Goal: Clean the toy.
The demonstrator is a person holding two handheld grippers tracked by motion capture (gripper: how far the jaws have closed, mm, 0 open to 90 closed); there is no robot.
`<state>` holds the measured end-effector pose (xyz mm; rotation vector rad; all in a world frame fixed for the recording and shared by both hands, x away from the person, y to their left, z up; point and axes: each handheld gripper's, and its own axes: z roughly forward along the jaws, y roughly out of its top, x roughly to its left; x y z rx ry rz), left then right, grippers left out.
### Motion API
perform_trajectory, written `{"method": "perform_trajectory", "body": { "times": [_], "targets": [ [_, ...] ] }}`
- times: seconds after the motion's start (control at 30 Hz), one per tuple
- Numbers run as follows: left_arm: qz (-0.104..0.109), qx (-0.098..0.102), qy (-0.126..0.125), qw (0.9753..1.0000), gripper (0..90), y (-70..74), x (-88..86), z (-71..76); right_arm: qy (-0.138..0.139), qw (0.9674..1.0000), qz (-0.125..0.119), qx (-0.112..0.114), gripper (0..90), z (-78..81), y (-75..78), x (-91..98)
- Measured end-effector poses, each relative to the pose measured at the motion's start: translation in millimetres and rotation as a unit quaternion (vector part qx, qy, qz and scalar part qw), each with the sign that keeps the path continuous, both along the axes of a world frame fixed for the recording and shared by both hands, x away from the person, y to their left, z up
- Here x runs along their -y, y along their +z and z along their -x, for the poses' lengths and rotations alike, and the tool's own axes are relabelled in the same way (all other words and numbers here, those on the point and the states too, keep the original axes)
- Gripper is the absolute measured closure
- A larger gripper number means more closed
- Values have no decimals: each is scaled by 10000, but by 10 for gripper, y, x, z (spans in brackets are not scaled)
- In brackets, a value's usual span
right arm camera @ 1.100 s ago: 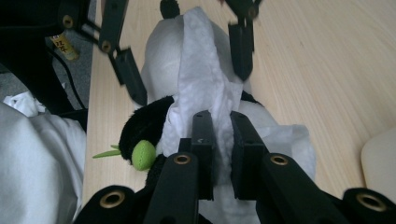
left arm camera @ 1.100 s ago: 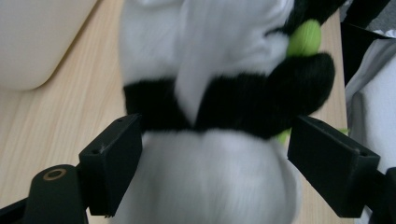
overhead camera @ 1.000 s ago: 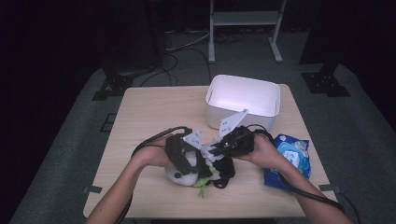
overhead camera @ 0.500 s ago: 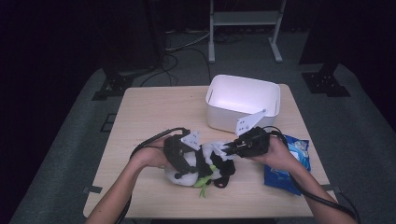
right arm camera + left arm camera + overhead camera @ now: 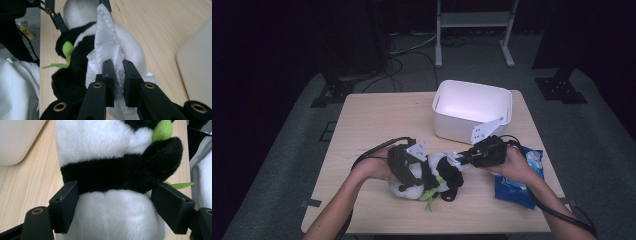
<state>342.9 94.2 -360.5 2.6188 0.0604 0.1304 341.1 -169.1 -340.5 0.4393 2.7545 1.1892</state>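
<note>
Setting: a recording studio or lab space. Indicators: black surroundings on all sides of a single lit wooden surface [image 5: 377, 125]; grey carpeted floor [image 5: 287, 150]; cables [image 5: 407, 55] routed across the floor; black stand bases [image 5: 332, 92] beside the surface; a white metal rack frame [image 5: 474, 22] behind it.

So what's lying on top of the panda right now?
A white wipe is draped over the panda, pinched by the right gripper. The left gripper straddles its body. The fur beneath the wipe is hidden.
</note>
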Motion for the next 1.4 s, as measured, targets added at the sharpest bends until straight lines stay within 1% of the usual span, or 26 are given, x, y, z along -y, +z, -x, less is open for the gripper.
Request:
{"method": "perform_trajectory", "body": {
  "times": [0.1,0.13,0.2,0.3,0.37,0.4,0.5,0.57,0.67,0.77,0.83,0.9,0.97,1.0,1.1,1.2,1.27,1.33,1.4],
  "targets": [
    [-24,-13,32,10000,217,6,18,4,72,10000,10,7,807,-5,8,-63],
    [-37,-26,47,10000,195,12,25,8,117,9999,25,-19,807,-3,0,-105],
    [-103,11,16,9999,187,24,41,12,131,9999,50,-14,807,-4,1,-112],
    [-102,11,2,9999,154,44,76,27,127,9999,24,-43,807,-6,-4,-110],
    [-123,84,-46,9999,153,70,119,43,119,9999,10,-40,807,-10,-11,-103],
    [-114,67,-43,9999,124,74,136,47,113,9999,15,-35,807,-11,-14,-98],
    [-175,60,-46,9998,103,84,178,44,111,9999,7,-21,807,-8,-16,-98],
    [-167,48,-56,9998,98,82,196,43,112,9999,5,-14,807,-7,-16,-97],
    [-89,-44,-38,9999,98,53,216,23,101,9999,-6,6,807,-7,-13,-100],
    [-32,-40,-11,10000,95,36,222,11,98,9999,-56,12,807,-5,-4,-107],
    [-80,5,6,10000,85,23,242,14,115,9998,-151,-39,807,-6,5,-119],
    [-97,1,33,9999,81,18,254,14,157,9998,-148,7,806,-4,4,-154],
    [-81,-8,26,10000,82,17,243,7,158,9997,-173,3,807,1,1,-167],
    [-18,-48,15,10000,85,14,223,0,170,9997,-179,2,807,3,-1,-169],
    [28,-79,13,10000,87,24,174,-7,184,9997,-183,-17,807,11,-19,-146],
    [105,-82,85,9999,88,48,92,-7,181,9996,-187,-61,807,19,-39,-111],
    [89,-102,54,9999,136,53,48,-3,205,9996,-155,-132,807,25,-45,-89],
    [95,-115,107,9998,167,48,16,-2,259,9994,-126,-209,806,31,-44,-82],
    [125,-132,129,9998,190,36,16,5,279,9994,-80,-211,804,39,-30,-86]
  ]
}}
